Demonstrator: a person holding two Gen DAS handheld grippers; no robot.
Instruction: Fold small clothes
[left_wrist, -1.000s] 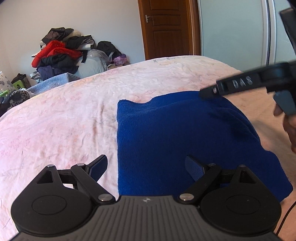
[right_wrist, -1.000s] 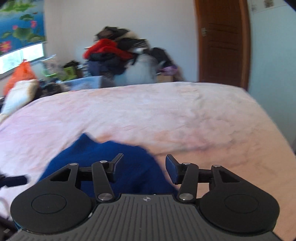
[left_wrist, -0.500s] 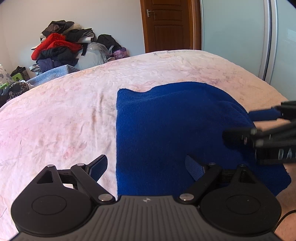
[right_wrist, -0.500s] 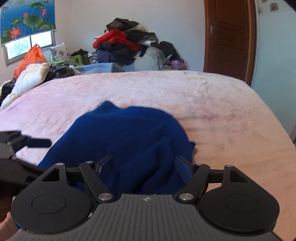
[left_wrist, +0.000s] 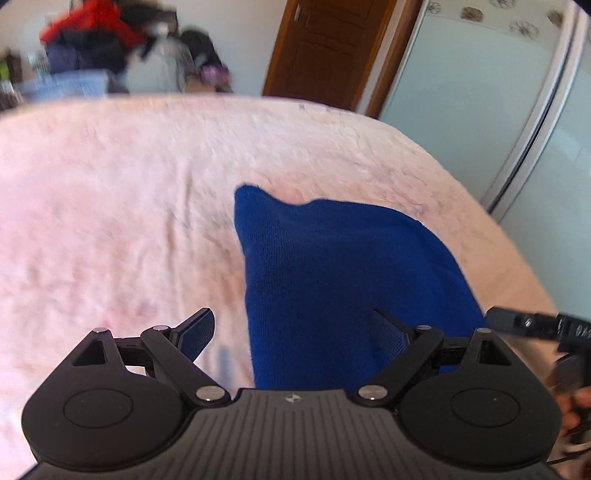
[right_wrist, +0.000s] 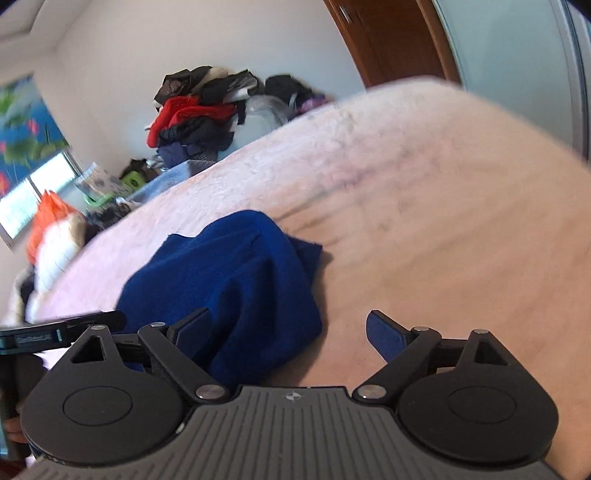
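While blue cloth (left_wrist: 343, 273) lies on bed (left_wrist: 110, 206), both hand-held grippers apart, L (left_wrist: 295, 332) straddling its edge, R (right_wrist: 288, 332) prob. beside.

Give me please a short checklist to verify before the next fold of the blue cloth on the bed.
1. Left gripper open: ok.
2. Right gripper open: ok.
3. Blue cloth lies on the bed: ok.
4. Cloth flat and smooth: not ok, it bulges in the right wrist view.
5. Near edge of the cloth between the left fingers: cannot tell, the gripper body hides it.
6. Grippers apart from each other: ok.
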